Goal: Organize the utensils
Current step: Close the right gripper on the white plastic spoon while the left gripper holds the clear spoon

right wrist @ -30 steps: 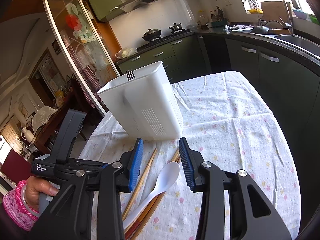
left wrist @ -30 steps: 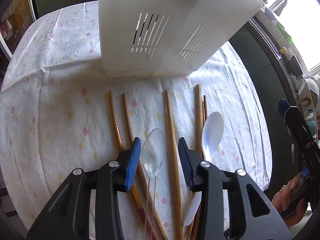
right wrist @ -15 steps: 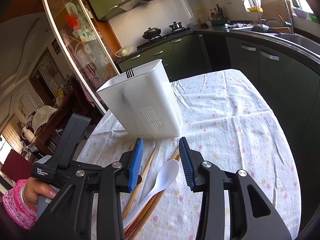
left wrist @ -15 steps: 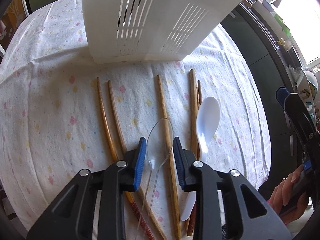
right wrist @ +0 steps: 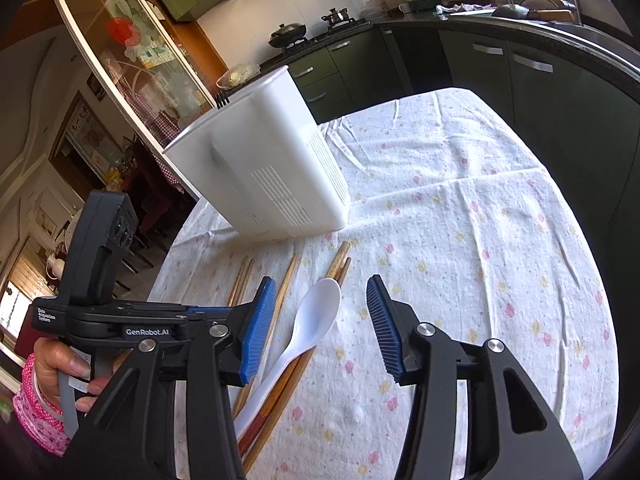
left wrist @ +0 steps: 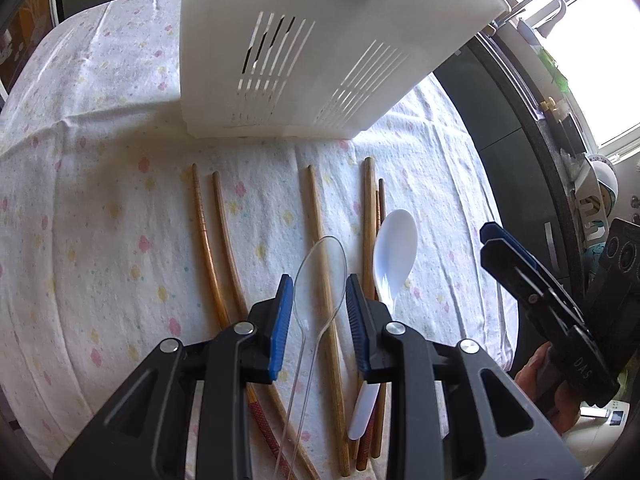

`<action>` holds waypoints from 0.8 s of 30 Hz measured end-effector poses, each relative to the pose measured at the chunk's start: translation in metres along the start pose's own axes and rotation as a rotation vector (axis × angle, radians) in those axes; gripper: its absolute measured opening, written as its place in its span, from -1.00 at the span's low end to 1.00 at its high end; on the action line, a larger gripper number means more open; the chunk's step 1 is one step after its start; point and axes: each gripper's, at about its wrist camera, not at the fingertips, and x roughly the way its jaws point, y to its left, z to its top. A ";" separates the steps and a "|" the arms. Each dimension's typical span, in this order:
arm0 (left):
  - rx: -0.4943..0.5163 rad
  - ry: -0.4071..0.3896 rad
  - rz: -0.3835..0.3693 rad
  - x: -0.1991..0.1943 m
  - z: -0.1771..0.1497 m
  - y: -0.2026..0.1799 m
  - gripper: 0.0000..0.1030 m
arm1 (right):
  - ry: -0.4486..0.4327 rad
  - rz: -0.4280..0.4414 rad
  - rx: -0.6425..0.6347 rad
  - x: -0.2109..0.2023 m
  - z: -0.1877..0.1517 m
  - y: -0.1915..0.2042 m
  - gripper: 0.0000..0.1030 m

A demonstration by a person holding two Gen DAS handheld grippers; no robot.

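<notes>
The left gripper [left wrist: 316, 304] pinches a clear plastic spoon [left wrist: 320, 276] above wooden chopsticks [left wrist: 320, 264] on the flowered cloth [left wrist: 100, 200], while the right gripper [right wrist: 320, 324] gapes empty over a white spoon [right wrist: 316, 312] near the slotted white bin [right wrist: 260, 172].

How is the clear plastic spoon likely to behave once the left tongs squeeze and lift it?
The clear plastic spoon looks thin-walled, so probably light and somewhat flexible. Its smooth bowl may slip between the left tongs. Its handle is long and thin, so it could sag or pivot when lifted.
</notes>
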 end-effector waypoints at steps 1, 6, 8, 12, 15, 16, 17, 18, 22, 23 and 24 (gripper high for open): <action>0.000 -0.007 0.001 -0.003 0.000 0.001 -0.50 | 0.024 0.011 0.007 0.005 0.000 -0.001 -0.07; 0.005 -0.030 -0.004 -0.013 0.001 0.003 -0.49 | 0.112 0.050 0.062 0.029 0.001 -0.009 -0.11; 0.011 -0.036 -0.003 -0.016 0.001 0.003 -0.49 | 0.129 0.050 0.092 0.036 0.002 -0.014 -0.14; 0.020 -0.042 -0.006 -0.020 0.001 0.002 -0.49 | 0.165 0.070 0.128 0.049 0.002 -0.021 -0.22; 0.027 -0.051 -0.006 -0.023 0.001 0.001 -0.49 | 0.175 0.086 0.135 0.055 0.002 -0.022 -0.41; 0.029 -0.053 -0.007 -0.024 0.001 0.001 -0.49 | 0.178 0.092 0.134 0.058 0.002 -0.022 -0.47; 0.031 -0.056 -0.006 -0.025 0.001 0.001 -0.49 | 0.182 0.096 0.134 0.059 0.003 -0.021 -0.53; 0.032 -0.059 -0.005 -0.026 0.001 0.000 -0.49 | 0.185 0.094 0.132 0.062 0.003 -0.020 -0.56; 0.035 -0.072 -0.003 -0.030 0.001 0.001 -0.49 | 0.179 0.081 0.119 0.065 0.003 -0.015 -0.88; 0.038 -0.077 -0.003 -0.032 0.001 0.001 -0.49 | 0.165 0.079 0.114 0.062 0.003 -0.014 -0.89; 0.040 -0.082 -0.002 -0.033 0.001 0.001 -0.49 | 0.150 0.083 0.112 0.058 0.003 -0.013 -0.89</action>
